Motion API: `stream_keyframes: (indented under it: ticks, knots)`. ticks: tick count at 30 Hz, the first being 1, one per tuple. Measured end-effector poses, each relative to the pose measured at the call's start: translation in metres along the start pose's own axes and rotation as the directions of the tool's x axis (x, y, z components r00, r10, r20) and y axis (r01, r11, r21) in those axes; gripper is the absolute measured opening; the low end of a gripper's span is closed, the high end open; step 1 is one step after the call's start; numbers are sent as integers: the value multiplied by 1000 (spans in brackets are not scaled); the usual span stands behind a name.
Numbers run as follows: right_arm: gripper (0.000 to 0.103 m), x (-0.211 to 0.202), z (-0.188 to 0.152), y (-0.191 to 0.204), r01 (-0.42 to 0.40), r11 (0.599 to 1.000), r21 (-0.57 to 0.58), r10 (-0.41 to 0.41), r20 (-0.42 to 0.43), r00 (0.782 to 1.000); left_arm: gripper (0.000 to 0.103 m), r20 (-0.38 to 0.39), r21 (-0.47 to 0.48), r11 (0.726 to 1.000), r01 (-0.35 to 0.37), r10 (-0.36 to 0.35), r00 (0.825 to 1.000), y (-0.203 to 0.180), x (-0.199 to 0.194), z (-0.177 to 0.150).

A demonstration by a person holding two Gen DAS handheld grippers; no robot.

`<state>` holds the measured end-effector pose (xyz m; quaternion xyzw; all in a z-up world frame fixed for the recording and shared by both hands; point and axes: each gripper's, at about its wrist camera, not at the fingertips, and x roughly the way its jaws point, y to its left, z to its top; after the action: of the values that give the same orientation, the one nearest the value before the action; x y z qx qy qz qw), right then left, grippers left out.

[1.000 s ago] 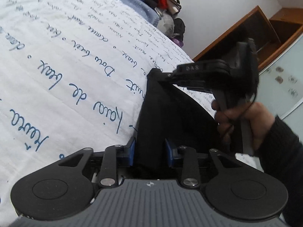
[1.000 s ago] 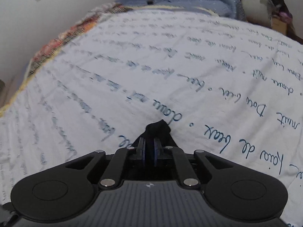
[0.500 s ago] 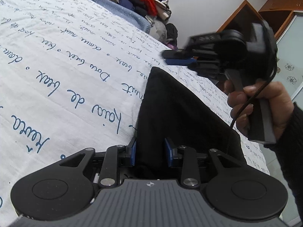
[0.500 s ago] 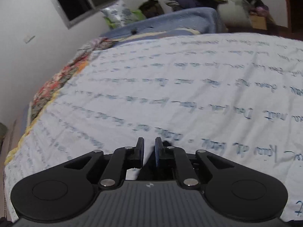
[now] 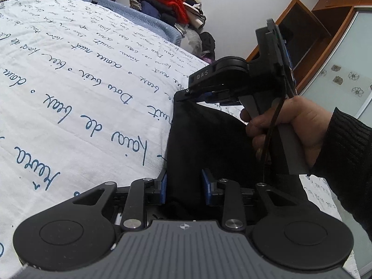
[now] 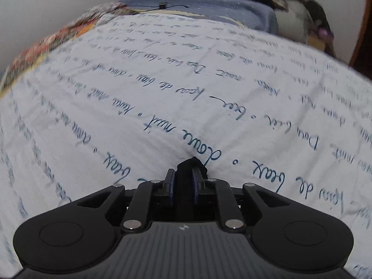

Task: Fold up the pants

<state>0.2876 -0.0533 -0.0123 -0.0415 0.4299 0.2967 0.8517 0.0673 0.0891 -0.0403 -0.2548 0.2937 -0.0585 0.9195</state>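
Observation:
Black pants point(image 5: 209, 139) lie on a white bedspread point(image 5: 81, 81) printed with blue handwriting. My left gripper point(image 5: 183, 174) is shut on a thick bunch of the fabric at the near end, which fills the gap between its blue pads. In the left wrist view my right gripper point(image 5: 187, 93), held by a person's hand point(image 5: 290, 127), pinches the far corner of the pants against the bed. From the right wrist camera, that gripper point(image 6: 183, 174) has a tuft of black pants fabric point(image 6: 191, 162) poking out between its pads.
The bedspread point(image 6: 162, 81) stretches wide to the left and ahead. A blue blanket point(image 5: 139, 16) edges the far side, with a pile of clothes point(image 5: 172, 7) behind it. A wooden wardrobe point(image 5: 313, 34) stands at the right, beyond the bed's edge.
The right gripper let go of the pants corner and lifted with empty jaws. It has come back down and now holds the corner again. The left gripper kept its hold.

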Motion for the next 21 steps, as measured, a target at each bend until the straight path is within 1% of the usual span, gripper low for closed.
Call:
stream_keyframes:
  ticks: [3,4,5,6,7,8,9,10,11,12,13,14,15,16,18,20,21]
  knots:
    - [14,-8,-6,3,-3,999,34,2,43,999,37,-4,-32,999,30,-30,1000,4,1,1]
    - [15,-16,-9,-1,-24,997,75,19,65,998,44,-8,-53,997,57,-58,998,7,0,2]
    - [17,-28,-13,-8,-68,988,138,56,88,995,46,-14,-73,995,69,-70,997,11,-2,4]
    - [24,-43,-20,-21,-141,966,214,119,113,986,47,-19,-87,994,66,-67,998,13,-7,6]
    - [36,-61,-30,-36,-218,933,286,181,149,972,50,-19,-93,994,58,-60,998,14,-12,8]
    - [45,-81,-42,-53,-289,891,350,232,197,953,55,-16,-87,995,45,-46,999,14,-19,11]
    - [62,-102,-57,-73,-351,846,402,266,252,930,58,-4,-72,997,29,-30,1000,12,-26,14]
    - [70,-123,-74,-94,-400,803,442,280,313,908,64,16,-49,999,17,-16,1000,10,-34,17]
    - [70,-142,-90,-114,-433,768,471,279,363,889,66,36,-25,1000,11,-10,999,7,-41,20]
    - [70,-161,-107,-136,-460,731,503,272,403,874,67,56,0,1000,15,-15,998,4,-47,25]
    - [70,-176,-125,-157,-481,693,537,259,437,861,67,73,30,999,28,-30,997,-1,-52,29]
    - [70,-188,-140,-174,-491,664,564,238,463,854,70,86,65,997,39,-45,995,-8,-55,33]
    - [70,-197,-155,-190,-487,643,591,212,474,855,72,93,111,993,48,-58,994,-18,-55,37]
    - [70,-201,-168,-203,-477,624,619,193,469,862,74,92,165,984,60,-76,993,-28,-51,39]
    - [70,-200,-183,-219,-440,604,664,175,427,887,76,73,249,965,81,-103,992,-44,-39,38]
    - [69,-194,-189,-224,-424,603,676,182,401,898,76,15,286,954,88,-96,995,-56,-19,34]
    - [63,-190,-191,-226,-431,591,682,190,401,896,75,-18,292,952,89,-88,996,-58,-9,31]
